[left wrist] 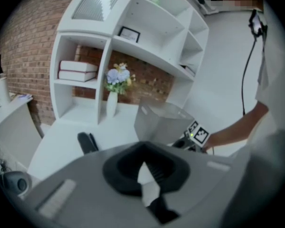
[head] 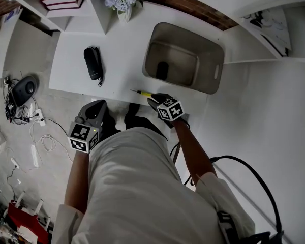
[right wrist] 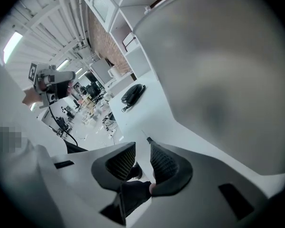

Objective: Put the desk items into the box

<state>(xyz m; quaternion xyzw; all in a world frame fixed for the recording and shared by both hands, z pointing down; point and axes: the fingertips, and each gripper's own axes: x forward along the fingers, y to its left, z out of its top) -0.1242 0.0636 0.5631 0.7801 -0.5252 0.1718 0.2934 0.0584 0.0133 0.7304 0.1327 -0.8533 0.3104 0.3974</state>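
Screwdriver [head: 141, 92] is laid at the desk's [head: 122, 50] front edge, near the grey box [head: 214, 74]. Right gripper [head: 155, 100] is held at its handle end, jaws spread, nothing pinched. Left gripper [head: 97, 105] is held off-desk, jaws pressed together.

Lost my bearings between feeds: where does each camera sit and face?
Head view: on the person's head, looking steeply down on the white desk, grey box and yellow screwdriver; torso, both arms, left claw and right claw show.
Left gripper view: rides the left claw, facing across the desk to the shelves; its shut jaws and the right forearm show.
Right gripper view: rides the right claw, low over the desk beside the box; its parted jaws show.
Shared: all three show the black item on the desk.
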